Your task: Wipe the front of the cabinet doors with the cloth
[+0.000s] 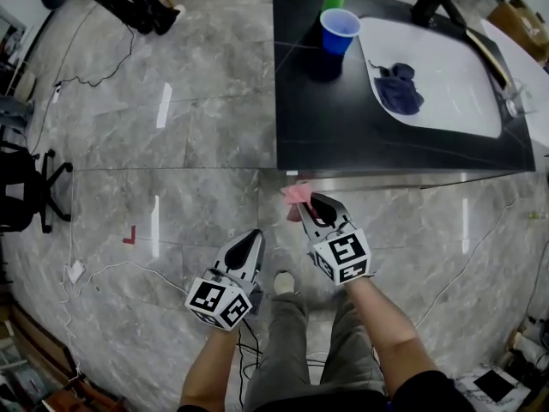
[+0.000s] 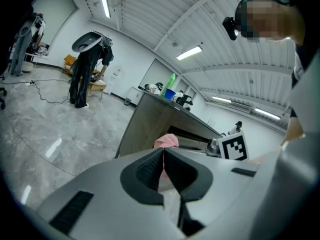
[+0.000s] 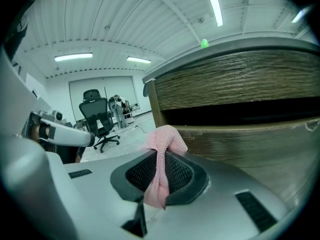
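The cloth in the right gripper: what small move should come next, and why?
Probably push the right gripper forward until the cloth presses on the cabinet front. The jaws are shut on the cloth, and its bunched end points at the cabinet front but seems not yet to touch it. The left gripper is shut and empty, so it need not act.

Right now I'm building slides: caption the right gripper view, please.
Right gripper clamps a pink cloth, facing the wooden cabinet front.

Strip lights (image 3: 216,9) shine over a glossy grey marble floor (image 1: 171,144) and office chair (image 3: 96,108).
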The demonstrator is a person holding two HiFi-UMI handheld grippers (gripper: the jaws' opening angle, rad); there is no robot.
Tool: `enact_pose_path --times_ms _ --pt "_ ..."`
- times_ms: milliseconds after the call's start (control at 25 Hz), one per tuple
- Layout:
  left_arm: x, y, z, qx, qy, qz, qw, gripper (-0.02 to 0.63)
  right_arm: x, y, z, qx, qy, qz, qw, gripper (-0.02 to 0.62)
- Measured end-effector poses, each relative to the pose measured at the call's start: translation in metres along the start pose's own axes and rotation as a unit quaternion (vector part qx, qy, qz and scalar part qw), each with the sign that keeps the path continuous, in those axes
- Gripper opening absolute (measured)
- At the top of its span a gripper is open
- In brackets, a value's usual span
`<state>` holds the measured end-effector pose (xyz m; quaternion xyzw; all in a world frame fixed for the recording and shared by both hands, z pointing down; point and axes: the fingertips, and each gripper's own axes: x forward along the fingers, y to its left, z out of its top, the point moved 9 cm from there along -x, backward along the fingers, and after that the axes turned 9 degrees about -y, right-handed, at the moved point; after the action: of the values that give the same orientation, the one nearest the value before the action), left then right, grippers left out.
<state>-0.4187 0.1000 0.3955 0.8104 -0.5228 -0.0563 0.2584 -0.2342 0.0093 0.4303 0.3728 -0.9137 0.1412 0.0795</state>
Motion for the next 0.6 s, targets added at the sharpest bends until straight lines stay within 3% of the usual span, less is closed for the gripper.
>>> enact_pose_path --times_ms 240,600 --pt "0.024 -0.023 -0.017 -0.010 0.004 0.012 0.9999 0.011 -0.016 -0.025 0.002 -0.011 -0.001 0.011 1.000 0.054" --pt "0.076 -0.086 -0.042 -0.002 0.020 -0.026 0.9995 0.009 -0.072 -0.091 -0.001 -0.014 0.001 -0.014 1.000 0.054"
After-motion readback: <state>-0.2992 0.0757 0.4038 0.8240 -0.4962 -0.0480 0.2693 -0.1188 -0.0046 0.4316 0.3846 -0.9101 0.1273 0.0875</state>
